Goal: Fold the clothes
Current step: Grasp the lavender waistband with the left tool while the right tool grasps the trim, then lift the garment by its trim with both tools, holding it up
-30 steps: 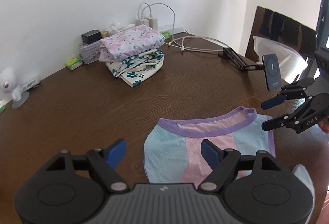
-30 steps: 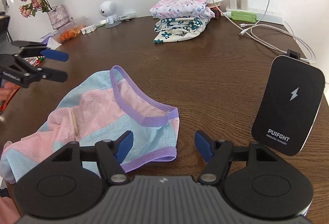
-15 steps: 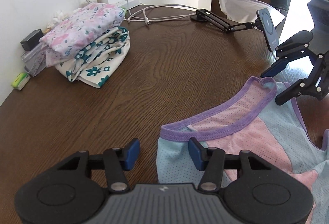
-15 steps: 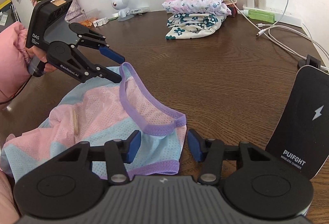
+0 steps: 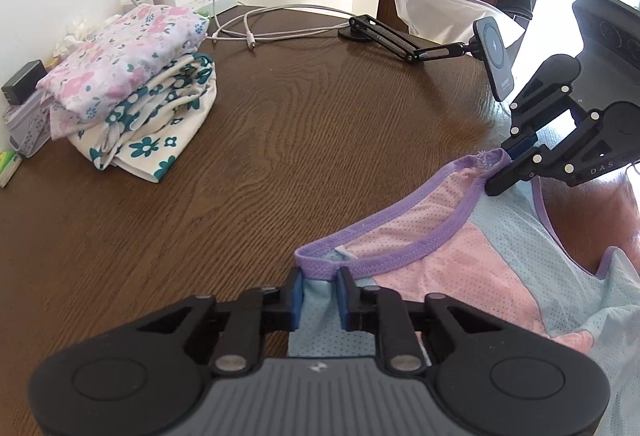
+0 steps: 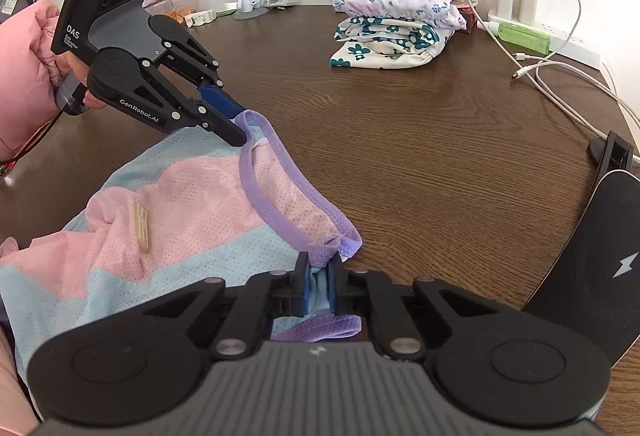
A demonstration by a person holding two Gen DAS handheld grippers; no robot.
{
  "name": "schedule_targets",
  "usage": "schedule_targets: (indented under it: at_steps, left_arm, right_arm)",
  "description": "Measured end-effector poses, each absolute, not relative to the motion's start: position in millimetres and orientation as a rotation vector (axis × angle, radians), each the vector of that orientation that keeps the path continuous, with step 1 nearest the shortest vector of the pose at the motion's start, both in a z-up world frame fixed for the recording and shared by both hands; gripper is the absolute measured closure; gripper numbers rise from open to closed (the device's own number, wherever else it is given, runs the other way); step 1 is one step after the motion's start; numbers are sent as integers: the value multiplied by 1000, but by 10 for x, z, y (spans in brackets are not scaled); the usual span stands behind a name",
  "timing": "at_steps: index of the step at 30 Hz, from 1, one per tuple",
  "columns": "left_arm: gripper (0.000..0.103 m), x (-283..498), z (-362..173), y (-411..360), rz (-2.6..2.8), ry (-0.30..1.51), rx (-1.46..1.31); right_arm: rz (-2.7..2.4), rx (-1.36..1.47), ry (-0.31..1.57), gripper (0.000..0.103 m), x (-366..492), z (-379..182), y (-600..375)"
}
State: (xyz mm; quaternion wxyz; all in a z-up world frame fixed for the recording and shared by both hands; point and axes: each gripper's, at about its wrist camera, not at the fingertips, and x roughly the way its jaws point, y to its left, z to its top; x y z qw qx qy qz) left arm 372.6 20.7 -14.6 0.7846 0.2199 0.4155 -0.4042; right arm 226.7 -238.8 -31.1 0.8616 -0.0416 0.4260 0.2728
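Garment (image 5: 460, 264) first: pink and pale-blue mesh, rumpled on the bench (image 5: 280, 140), well apart from the folded stack (image 5: 136, 92) and on the person's side of it. Clamped by the left tool (image 5: 318, 290) at one end of the purple trim (image 5: 404, 260), pads drawn in with cloth bunched between them. Clamped by the right tool (image 6: 318, 286) at the other end of that trim, in the same way.

Judged from both grips: about to lift and spread for the first fold.

- Hold both grips firm, since thin mesh looks likely to slip out of a loose pinch.
- Raise both ends together and level, then draw them apart only until the trim runs straight, without stretching it.
- Let the lower part hang free and shake out the creases before laying it down.
- Lay it flat on bare wood short of the folded stack, away from the charger stand (image 6: 592, 264) on the side opposite that stack.
- Mind the small tan strip (image 6: 141, 232) on the pink panel; cannot tell what it is.
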Motion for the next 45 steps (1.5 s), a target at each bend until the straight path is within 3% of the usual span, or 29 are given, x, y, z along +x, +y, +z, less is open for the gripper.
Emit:
schedule_targets:
  at_steps: [16, 32, 45]
  left_arm:
    - [101, 3219, -15, 129, -722, 702, 570]
    - [101, 2266, 972, 226, -456, 395, 586]
    - [101, 1496, 2393, 322, -122, 137, 587]
  right_arm:
    - [554, -96, 925, 100, 2281, -206, -2341]
    - [495, -390, 584, 100, 1779, 939, -2053]
    - [443, -722, 193, 100, 1349, 2299, -1503]
